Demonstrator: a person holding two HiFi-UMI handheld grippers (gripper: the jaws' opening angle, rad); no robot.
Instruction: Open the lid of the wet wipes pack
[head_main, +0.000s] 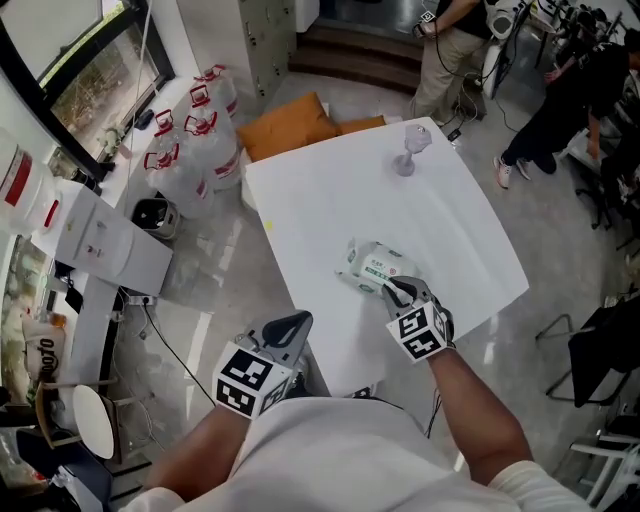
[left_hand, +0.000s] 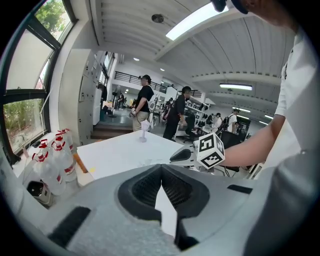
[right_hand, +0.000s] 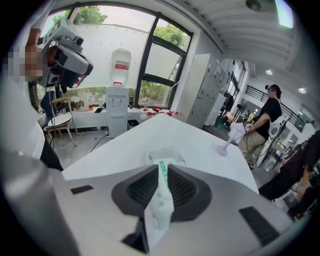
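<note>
Jaws of the right tool (right_hand: 161, 170) are clamped on a thin end flap of the wet wipes pack (right_hand: 166, 156), whose white film with green print runs back between the two pads. The pack lies on the white bench (head_main: 330, 200), toward the near right edge in the head view, and the rest of it stretches away from the tool across the bench top. The lid on its upper face looks flat and closed. The left tool (head_main: 298, 322) hangs just off the near edge of the bench, well apart from the pack. Its jaws meet at the tips with nothing between them, and only the bench shows through the slit behind them. A clear goblet (head_main: 410, 150) stands upright near the far corner of the bench. On the floor to the left, large water bottles (head_main: 190, 140) with red handles cluster beside orange cushions (head_main: 290, 128). A water dispenser (right_hand: 119, 95) stands by the window, and several people stand in the background.
</note>
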